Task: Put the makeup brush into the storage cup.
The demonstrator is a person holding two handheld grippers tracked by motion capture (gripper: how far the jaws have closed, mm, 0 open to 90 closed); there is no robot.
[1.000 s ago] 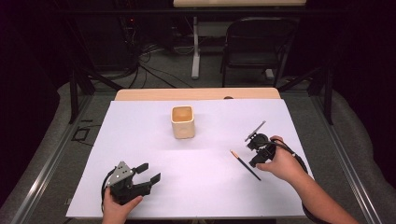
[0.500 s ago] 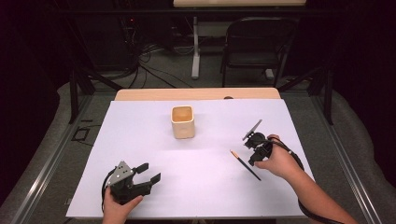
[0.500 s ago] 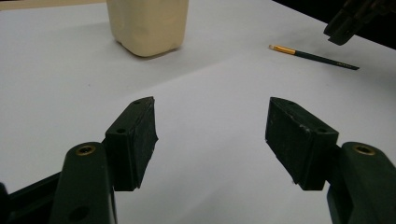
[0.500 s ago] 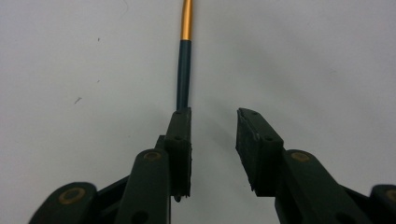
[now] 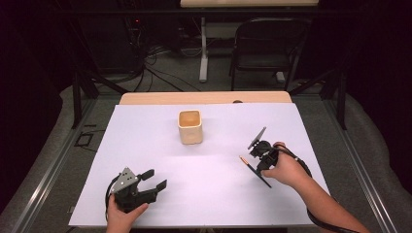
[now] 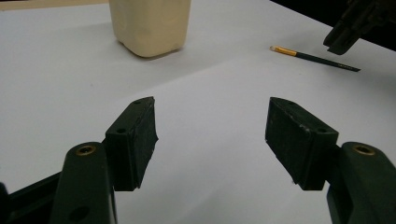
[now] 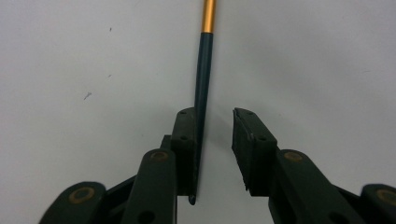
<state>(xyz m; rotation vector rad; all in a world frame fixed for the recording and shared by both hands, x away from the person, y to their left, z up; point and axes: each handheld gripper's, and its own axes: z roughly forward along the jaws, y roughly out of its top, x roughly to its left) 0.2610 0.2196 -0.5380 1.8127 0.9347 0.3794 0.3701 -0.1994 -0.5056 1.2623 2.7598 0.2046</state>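
Note:
A thin paintbrush (image 7: 203, 70) with a dark green handle and gold ferrule lies flat on the white sheet at the right (image 5: 248, 163). My right gripper (image 7: 217, 116) points down over its handle, right of centre in the high view (image 5: 260, 162). Its jaws have just been closing. The handle rests against the left pad (image 7: 187, 135) while the right pad stands off, so the gripper is open around the brush. My left gripper (image 5: 156, 178) rests near the front left, open with nothing between its jaws (image 6: 212, 107). From there the brush (image 6: 317, 58) lies far right.
A cream square cup (image 5: 190, 126) stands upright mid-table, also ahead of the left gripper (image 6: 150, 25). The white sheet (image 5: 218, 204) covers a wooden table whose far edge (image 5: 204, 98) shows. A black chair (image 5: 269, 43) and cables sit beyond the table.
The right hand has shifted only slightly over the brush handle. The left gripper and the cup have kept still.

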